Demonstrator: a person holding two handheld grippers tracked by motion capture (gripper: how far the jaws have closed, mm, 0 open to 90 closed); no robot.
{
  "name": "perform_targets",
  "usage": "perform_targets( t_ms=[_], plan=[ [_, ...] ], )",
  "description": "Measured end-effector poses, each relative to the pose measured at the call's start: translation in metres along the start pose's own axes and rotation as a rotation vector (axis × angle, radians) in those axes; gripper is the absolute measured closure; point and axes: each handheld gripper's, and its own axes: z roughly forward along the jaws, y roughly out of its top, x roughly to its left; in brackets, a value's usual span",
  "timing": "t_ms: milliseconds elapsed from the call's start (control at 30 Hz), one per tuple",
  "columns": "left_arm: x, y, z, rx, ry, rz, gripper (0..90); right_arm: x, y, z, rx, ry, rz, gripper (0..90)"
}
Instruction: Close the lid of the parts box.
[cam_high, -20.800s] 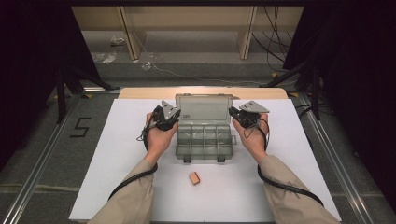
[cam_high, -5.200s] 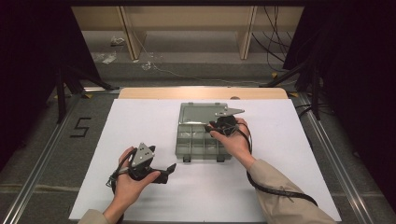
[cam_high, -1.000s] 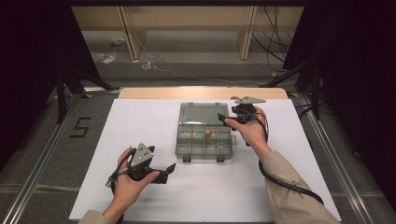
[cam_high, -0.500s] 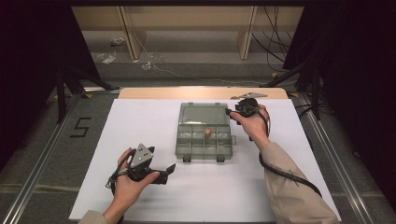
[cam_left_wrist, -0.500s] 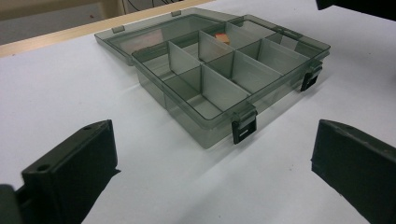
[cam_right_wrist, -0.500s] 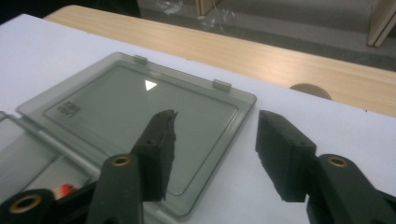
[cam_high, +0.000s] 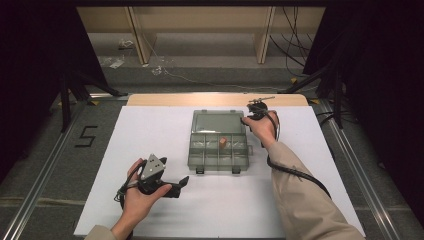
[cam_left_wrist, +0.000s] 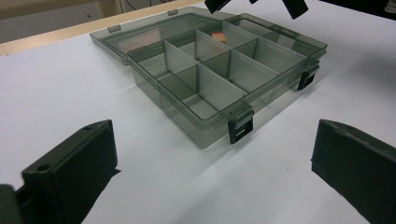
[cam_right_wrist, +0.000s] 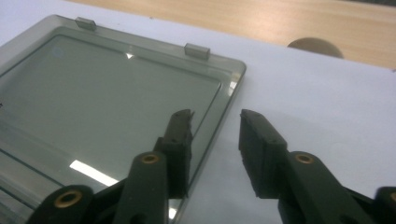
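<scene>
1. Sitting in the middle of the white table top (cam_high: 150, 130) is a see-through grey plastic box with little compartments (cam_high: 218, 151). Its flat lid (cam_high: 218, 122) lies open at the 12 o'clock side of the box.

2. Resting inside one compartment in the back row, near the middle of the box, is a small orange-brown block (cam_high: 222, 143). In the left gripper view, the block (cam_left_wrist: 216, 36) shows at the far side of the box, behind the grey walls.

3. The right gripper (cam_high: 256, 111) is at the 3 o'clock edge of the open lid, close to the far corner. In the right gripper view, its jaws are a little apart. One jaw is over the lid's edge (cam_right_wrist: 219, 116) and the other is over the white table just beside it. Nothing is held between them.

4. The left gripper (cam_high: 172, 186) sits at about 7 o'clock from the box, well away from it, held in the person's left hand (cam_high: 137, 197). Its jaws are spread wide and hold nothing.

5. Two black latches (cam_left_wrist: 240, 127) hang on the near side of the box.
</scene>
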Motion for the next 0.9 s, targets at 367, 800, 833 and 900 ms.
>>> perform_targets(
  t_ms=[367, 800, 833, 900],
  plan=[
    [-0.001, 0.000, 0.001, 0.003, -0.006, 0.003, 0.0, 0.007, 0.001, 0.004, 0.054, -0.034, 0.057, 77.6],
    [-0.001, 0.000, 0.002, 0.005, -0.007, 0.006, 0.0, 0.012, 0.004, 0.005, 0.074, -0.075, 0.129, 84.8],
    [-0.001, 0.000, 0.002, 0.006, -0.006, 0.006, 0.0, 0.013, 0.004, 0.005, 0.074, -0.079, 0.135, 85.1],
    [-0.001, 0.000, 0.002, 0.007, -0.005, 0.009, 0.0, 0.014, 0.004, 0.005, 0.075, -0.086, 0.145, 85.6]
  ],
)
